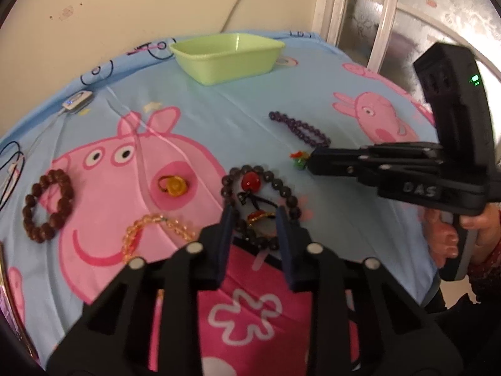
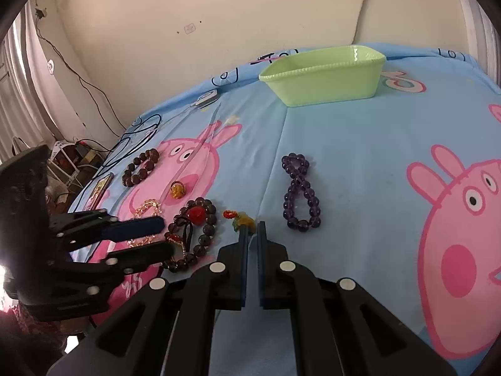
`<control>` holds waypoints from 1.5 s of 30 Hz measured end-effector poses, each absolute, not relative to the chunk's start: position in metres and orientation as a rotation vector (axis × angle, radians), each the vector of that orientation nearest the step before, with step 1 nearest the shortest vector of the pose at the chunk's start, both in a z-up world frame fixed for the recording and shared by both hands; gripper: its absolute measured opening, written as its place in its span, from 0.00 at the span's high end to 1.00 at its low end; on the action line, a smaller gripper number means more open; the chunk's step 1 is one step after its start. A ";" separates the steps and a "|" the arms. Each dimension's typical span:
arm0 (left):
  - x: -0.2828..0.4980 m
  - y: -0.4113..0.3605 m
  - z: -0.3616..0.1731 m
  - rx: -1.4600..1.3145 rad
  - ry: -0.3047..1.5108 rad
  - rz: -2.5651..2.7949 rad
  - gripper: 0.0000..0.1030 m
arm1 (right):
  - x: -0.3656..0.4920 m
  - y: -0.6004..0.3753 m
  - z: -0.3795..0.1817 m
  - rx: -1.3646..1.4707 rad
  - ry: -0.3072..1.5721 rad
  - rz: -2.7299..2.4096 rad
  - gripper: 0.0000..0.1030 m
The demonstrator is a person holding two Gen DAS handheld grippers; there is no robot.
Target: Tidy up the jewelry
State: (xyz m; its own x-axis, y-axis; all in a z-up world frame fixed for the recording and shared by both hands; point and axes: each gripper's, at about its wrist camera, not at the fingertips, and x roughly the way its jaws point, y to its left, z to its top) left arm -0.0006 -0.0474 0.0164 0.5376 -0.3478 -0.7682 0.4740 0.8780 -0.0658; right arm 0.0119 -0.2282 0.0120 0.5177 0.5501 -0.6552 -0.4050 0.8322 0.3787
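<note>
My left gripper hovers low over a dark bead bracelet with a red bead. Its jaws stand apart, and the bracelet's near part and a red-gold charm lie between them with no clear pinch. The right wrist view shows the left gripper coming in from the left over that bracelet. My right gripper is shut on a small green and orange charm, pinched at its tips. A purple bracelet lies just beyond. A light green tray stands at the far edge.
On the blue cartoon cloth lie a brown bead bracelet, an amber ring and a yellow crystal bracelet. A white device and cables sit far left, a phone at the left edge. A wall and window stand behind.
</note>
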 end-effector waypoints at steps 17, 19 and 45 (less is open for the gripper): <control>-0.005 -0.026 0.024 0.125 0.865 -0.480 0.91 | 0.000 -0.218 0.024 0.048 0.809 0.610 1.00; -0.006 -0.016 0.026 0.106 0.863 -0.465 0.91 | 0.002 -0.216 0.023 0.045 0.815 0.611 1.00; 0.002 0.042 0.040 -0.007 0.841 -0.336 0.91 | 0.012 -0.197 0.018 -0.096 0.841 0.608 1.00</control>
